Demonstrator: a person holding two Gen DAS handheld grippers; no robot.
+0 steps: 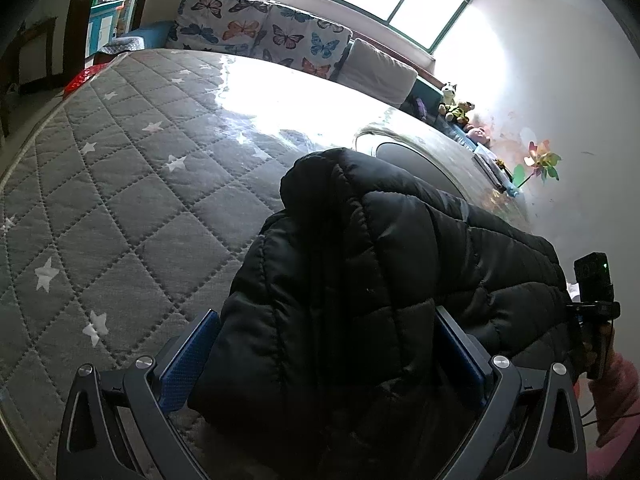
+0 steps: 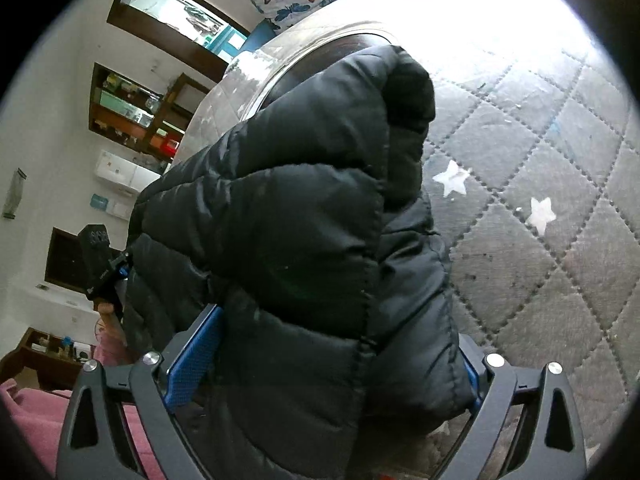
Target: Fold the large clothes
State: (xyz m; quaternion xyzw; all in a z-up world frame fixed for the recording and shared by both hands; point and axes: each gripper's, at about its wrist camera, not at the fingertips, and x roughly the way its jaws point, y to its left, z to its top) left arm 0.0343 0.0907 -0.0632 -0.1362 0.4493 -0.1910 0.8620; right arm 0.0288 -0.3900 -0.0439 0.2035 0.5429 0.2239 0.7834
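Observation:
A black puffer jacket (image 1: 360, 260) lies bunched and folded over on the grey quilted mattress (image 1: 120, 200). My left gripper (image 1: 326, 314) has its blue pads (image 1: 188, 356) pressed against both sides of the thick bundle. From the other end, the right gripper (image 2: 340, 332) clamps the same jacket (image 2: 300, 200) between its fingers. The right gripper's body (image 1: 596, 304), held by a hand in a pink sleeve, shows at the right edge of the left wrist view. The left gripper's body (image 2: 100, 264) shows at the left of the right wrist view. The jacket hides both inner finger faces.
The star-printed mattress (image 2: 540, 240) spreads wide around the jacket. Butterfly-print cushions (image 1: 260, 32) and a beige cushion (image 1: 380, 68) line the far side under a bright window. Soft toys (image 1: 456, 108) and a pinwheel (image 1: 540, 160) stand by the wall. Wall shelves (image 2: 132, 108) are on the left.

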